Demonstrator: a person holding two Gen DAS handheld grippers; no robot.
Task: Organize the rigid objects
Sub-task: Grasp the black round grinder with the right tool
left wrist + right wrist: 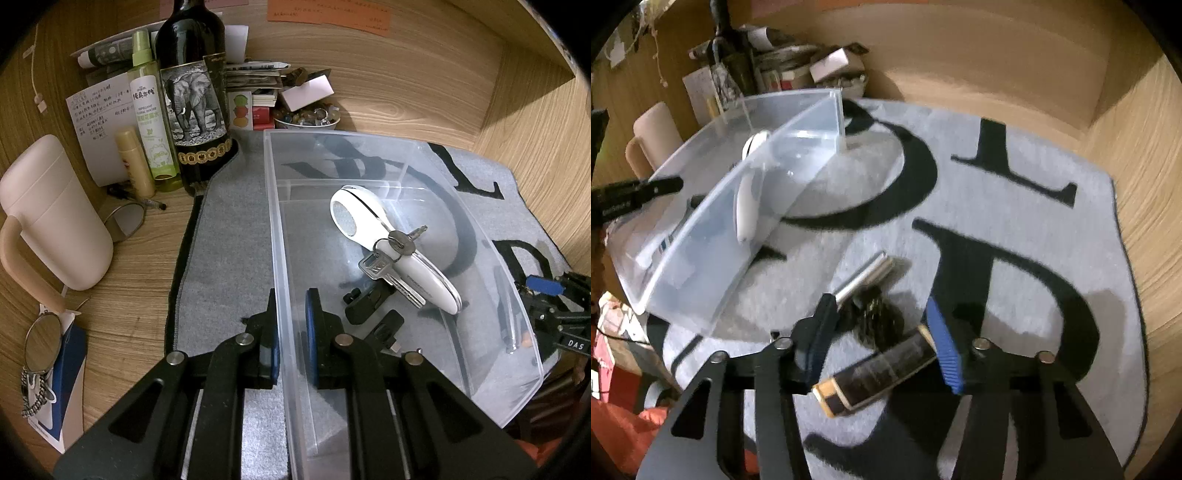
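Observation:
A clear plastic bin (369, 155) lies on a grey mat; it also shows in the right wrist view (701, 251). Inside it lie a white device (373, 225) with keys (388, 266) and small black parts (369, 299). My left gripper (291, 332) is shut on the bin's left wall. My right gripper (882, 332) is open, low over the mat, with a black and gold lighter (875, 373) between its fingers, a silver tube (864, 277) and a dark crumpled object (879, 321) just ahead. The right gripper also shows in the left wrist view (554, 306), beside the bin.
A wine bottle (195, 92), spray bottle (151, 110), pale tube (135, 162), pink mug (55, 214), notes, a bowl of trinkets (306, 118) and a round mirror (42, 343) crowd the wooden desk left of the mat. Wooden walls enclose the back and right.

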